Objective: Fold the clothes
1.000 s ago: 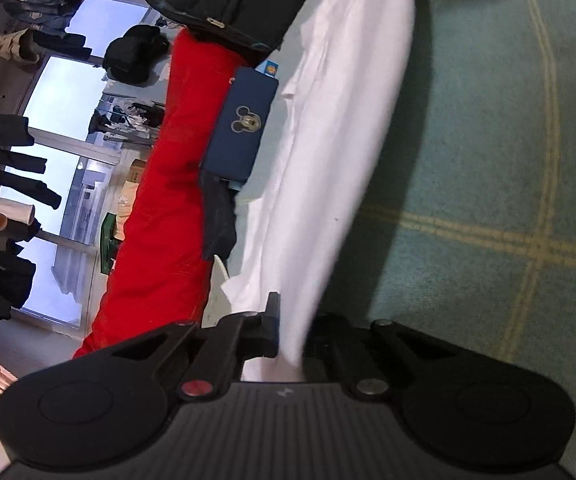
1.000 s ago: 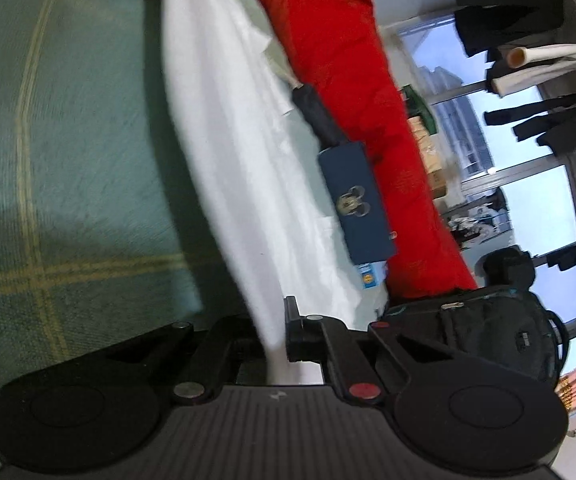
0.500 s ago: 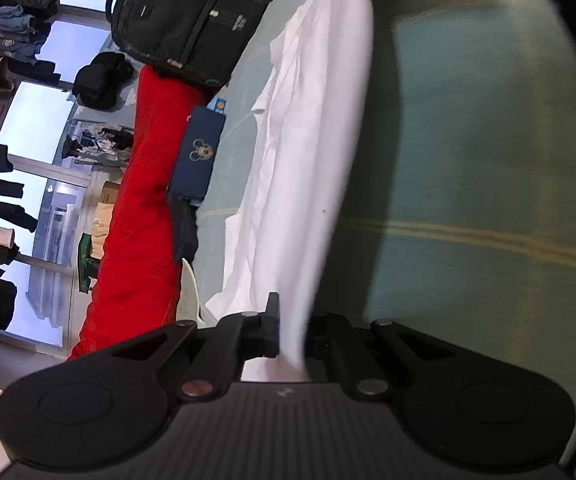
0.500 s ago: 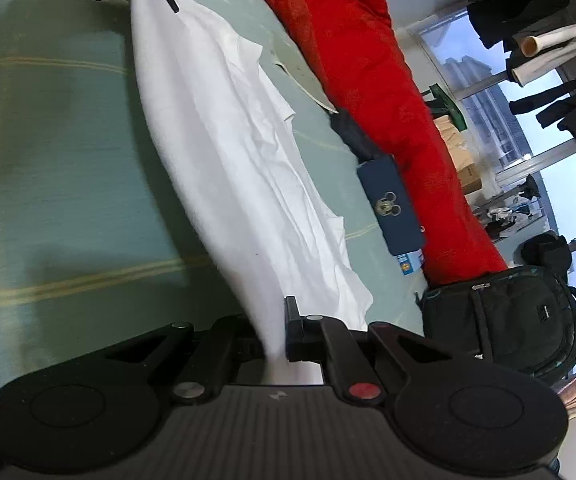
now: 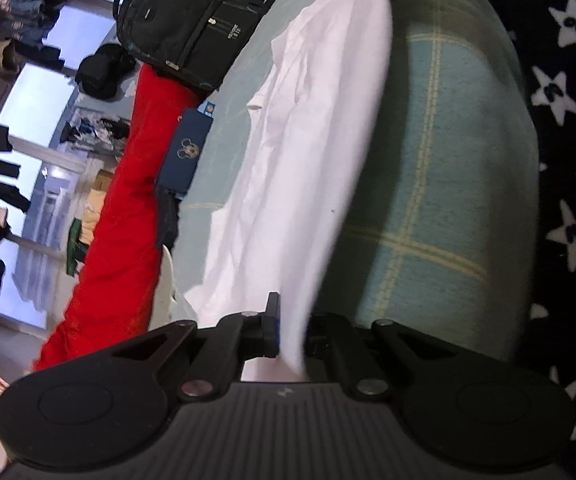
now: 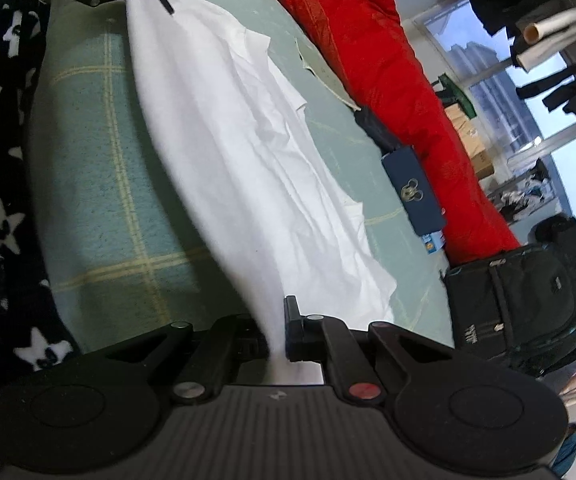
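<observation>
We grip the white shirt (image 5: 312, 152) with both the left gripper (image 5: 292, 332) and the right gripper (image 6: 276, 336) clamped on its edge above the green blanket (image 5: 448, 184).

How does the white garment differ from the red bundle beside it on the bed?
The white garment is clamped at both ends, by the left gripper and the right gripper, with one edge raised off the green plaid bedspread; the red bundle lies untouched. The white garment is thin and creased; the red bundle looks thick and padded. Both stretch lengthwise along the bed.
</observation>
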`<state>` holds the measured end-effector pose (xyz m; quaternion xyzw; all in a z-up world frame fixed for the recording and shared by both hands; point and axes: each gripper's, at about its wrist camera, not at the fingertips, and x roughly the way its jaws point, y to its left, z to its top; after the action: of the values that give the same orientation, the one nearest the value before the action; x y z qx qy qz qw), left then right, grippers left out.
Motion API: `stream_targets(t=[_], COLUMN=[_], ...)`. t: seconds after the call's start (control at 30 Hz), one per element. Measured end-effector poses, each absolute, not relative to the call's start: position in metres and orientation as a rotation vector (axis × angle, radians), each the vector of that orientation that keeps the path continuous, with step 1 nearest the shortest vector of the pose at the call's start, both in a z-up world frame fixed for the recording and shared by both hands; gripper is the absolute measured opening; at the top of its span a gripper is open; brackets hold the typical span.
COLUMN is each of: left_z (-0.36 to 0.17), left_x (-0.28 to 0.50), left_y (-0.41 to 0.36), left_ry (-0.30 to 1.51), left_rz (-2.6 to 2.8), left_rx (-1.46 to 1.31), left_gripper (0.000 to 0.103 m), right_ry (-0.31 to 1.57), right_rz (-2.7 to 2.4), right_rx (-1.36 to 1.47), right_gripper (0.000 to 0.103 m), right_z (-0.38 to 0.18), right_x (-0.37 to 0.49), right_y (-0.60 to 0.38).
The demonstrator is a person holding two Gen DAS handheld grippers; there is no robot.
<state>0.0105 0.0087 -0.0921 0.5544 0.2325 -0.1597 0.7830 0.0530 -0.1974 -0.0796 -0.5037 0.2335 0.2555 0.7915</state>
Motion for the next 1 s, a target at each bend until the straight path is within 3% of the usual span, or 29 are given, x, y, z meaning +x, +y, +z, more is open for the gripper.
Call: stream_targets(t=[0.17, 0.33, 0.47, 0.63, 0.83, 0.9, 1.0], left_z=[-0.089, -0.053, -0.022, -0.026, -0.072, -0.069, -0.056], left_x=[-0.013, -0.029, -0.013, 0.017, 0.028, 0.02, 0.016], left_y=[0.022, 0.049, 0.062, 0.057, 0.078, 0.094, 0.115], left_ry=[0.584, 0.602, 0.548, 0.559, 0.747, 0.752, 0.722], left_rz=[-0.413, -0.398, -0.345, -0.292, -0.224, -0.226, -0.201], left_rx=[1.063, 0.858, 0.697, 0.575, 0.306, 0.202, 0.132], left_gripper=[0.012, 0.012, 0.012, 0.013, 0.013, 0.016, 0.033], right_ry=[0.588, 0.651, 0.587, 0.495, 0.679, 0.747, 0.722], right_rz=[0.58, 0.545, 0.489, 0.499, 0.514, 0.464, 0.456], right_rx=[-0.999, -0.916, -0.799, -0.584, -0.276, -0.204, -0.085], right_gripper=[0.022, 0.033, 0.054, 0.064, 0.065, 0.066, 0.075], right_z=[-0.084, -0.069, -0.036, -0.017, -0.07, -0.089, -0.091], right_x=[0.044, 0.019, 0.011, 0.031, 0.066, 0.07, 0.062], right_y=[-0.213, -0.248, -0.268, -0.264, -0.259, -0.266, -0.278])
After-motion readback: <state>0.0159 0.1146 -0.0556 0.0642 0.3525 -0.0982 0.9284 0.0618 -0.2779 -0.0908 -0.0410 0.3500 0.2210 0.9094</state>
